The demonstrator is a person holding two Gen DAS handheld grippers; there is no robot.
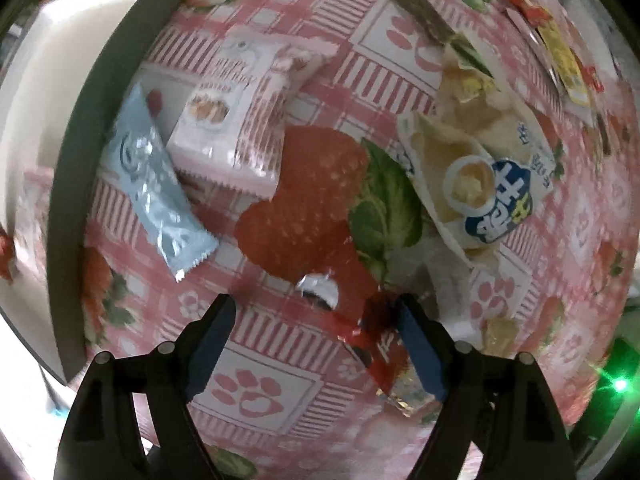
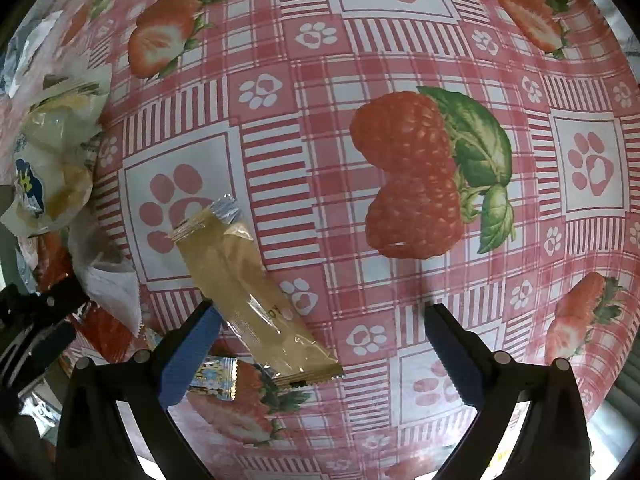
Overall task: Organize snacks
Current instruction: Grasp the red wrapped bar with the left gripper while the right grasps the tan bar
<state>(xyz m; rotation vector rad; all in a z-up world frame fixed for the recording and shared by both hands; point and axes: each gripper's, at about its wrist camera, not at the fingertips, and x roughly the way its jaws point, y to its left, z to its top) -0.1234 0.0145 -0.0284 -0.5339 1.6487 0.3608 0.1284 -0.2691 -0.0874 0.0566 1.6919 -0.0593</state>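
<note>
Bare tablecloth (image 2: 400,288) lies open rightward, while a tan wrapper (image 2: 256,300) and heaped packets (image 2: 52,168) crowd the left.

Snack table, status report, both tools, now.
Left tool open, over a red wrapper. Right tool open, empty, tan snack bar lying by its left finger. Snack pile crowding left.
</note>
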